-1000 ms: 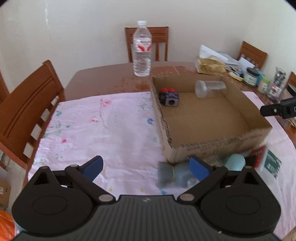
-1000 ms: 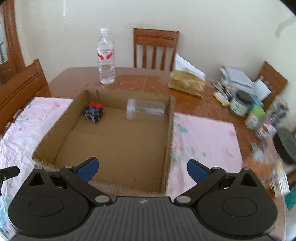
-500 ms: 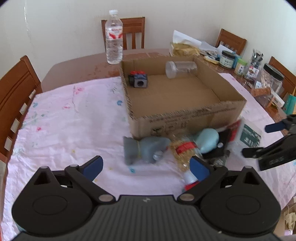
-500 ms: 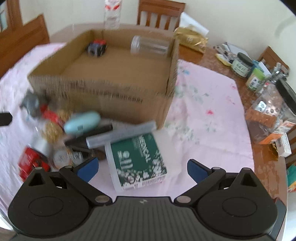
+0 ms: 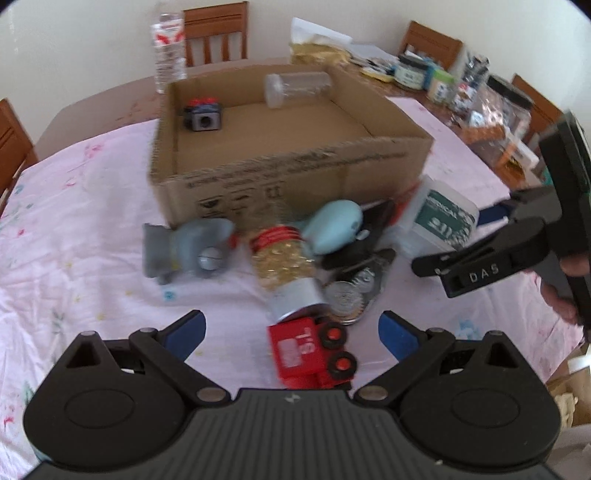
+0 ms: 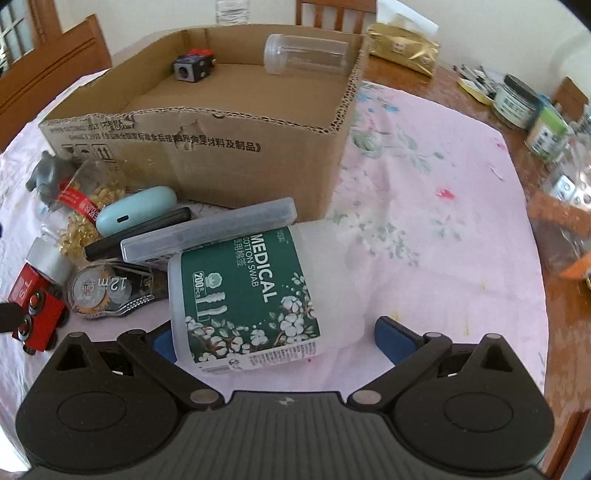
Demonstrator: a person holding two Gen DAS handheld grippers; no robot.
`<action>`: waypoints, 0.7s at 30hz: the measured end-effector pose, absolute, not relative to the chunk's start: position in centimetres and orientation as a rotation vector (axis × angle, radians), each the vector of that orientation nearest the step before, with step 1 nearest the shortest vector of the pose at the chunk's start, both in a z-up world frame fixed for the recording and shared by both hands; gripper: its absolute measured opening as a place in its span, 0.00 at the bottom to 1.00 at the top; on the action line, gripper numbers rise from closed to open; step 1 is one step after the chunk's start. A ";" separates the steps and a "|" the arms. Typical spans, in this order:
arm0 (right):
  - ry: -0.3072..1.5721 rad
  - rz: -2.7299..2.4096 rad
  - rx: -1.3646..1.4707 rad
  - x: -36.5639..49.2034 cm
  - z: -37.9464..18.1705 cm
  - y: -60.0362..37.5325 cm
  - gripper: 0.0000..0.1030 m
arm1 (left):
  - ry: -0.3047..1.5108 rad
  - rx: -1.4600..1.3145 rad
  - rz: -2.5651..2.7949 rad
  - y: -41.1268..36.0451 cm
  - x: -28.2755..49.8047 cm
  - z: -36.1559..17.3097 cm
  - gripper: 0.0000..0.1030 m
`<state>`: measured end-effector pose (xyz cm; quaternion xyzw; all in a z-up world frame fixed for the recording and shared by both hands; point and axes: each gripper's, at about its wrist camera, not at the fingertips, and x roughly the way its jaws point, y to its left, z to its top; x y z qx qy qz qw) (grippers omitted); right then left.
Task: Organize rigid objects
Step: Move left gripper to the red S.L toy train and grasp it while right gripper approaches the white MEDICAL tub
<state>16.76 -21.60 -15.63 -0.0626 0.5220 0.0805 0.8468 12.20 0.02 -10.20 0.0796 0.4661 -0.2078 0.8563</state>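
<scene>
Both grippers spread wide; left gripper (image 5: 291,328) straddles the red truck (image 5: 310,350); right gripper (image 6: 271,338) brackets the swab tub (image 6: 255,295); box (image 6: 221,147) just beyond; bare cloth (image 6: 424,221) rightward

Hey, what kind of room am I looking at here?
Most likely a home dining room: wooden dining chairs surround a wooden table under a floral pink tablecloth, with jars cluttering the far edge.
</scene>
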 end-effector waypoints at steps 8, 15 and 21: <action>1.082 0.225 -0.163 16.8 -15.5 -21.9 1.00 | 1.011 0.143 -0.540 -1.3 12.4 -11.0 0.96; 1.069 0.258 -0.179 16.4 -15.3 -22.2 1.00 | 1.061 0.122 -0.611 -1.3 11.2 -10.8 0.96; 1.066 0.281 -0.191 16.5 -15.3 -22.3 1.00 | 1.094 0.185 -0.672 -2.0 9.5 -10.9 0.96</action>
